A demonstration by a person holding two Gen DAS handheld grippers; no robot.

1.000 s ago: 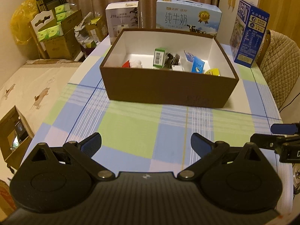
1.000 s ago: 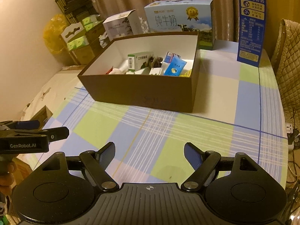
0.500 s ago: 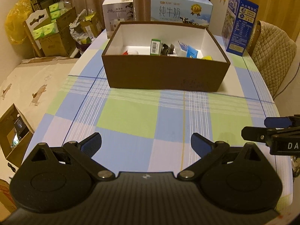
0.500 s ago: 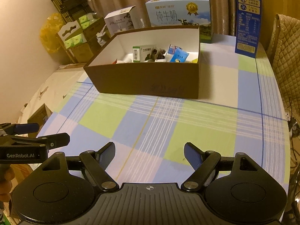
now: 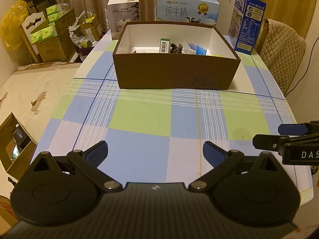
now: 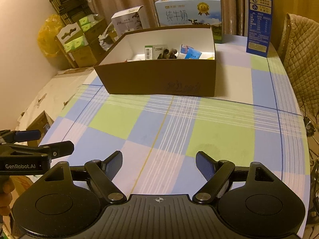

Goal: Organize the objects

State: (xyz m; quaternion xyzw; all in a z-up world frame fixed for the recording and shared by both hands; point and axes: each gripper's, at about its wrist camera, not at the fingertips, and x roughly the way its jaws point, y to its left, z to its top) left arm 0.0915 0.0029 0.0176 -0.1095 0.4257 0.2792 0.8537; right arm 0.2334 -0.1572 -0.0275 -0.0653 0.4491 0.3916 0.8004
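Observation:
A brown cardboard box [image 5: 175, 73] [image 6: 159, 77] with a white inside stands on the far half of the checked table. In it lie several small items: a green and white packet [image 5: 165, 45] [image 6: 155, 52], a dark bundle [image 5: 176, 48] [image 6: 167, 54] and blue sachets [image 5: 196, 48] [image 6: 189, 53]. My left gripper [image 5: 155, 152] hangs open over the near part of the cloth, nothing between its fingers. My right gripper [image 6: 159, 164] is open too and holds nothing. Each gripper shows at the edge of the other's view.
Behind the brown box stand a white humidifier carton [image 5: 123, 17], a blue milk carton [image 5: 187, 9] and a tall blue box [image 5: 247, 23]. A quilted chair [image 5: 283, 55] is at the right. Cartons and a yellow bag [image 5: 11, 29] crowd the left floor.
Both grippers have drawn back from the brown box toward the near table edge; the box looks smaller and farther. Both stay open and hold nothing.

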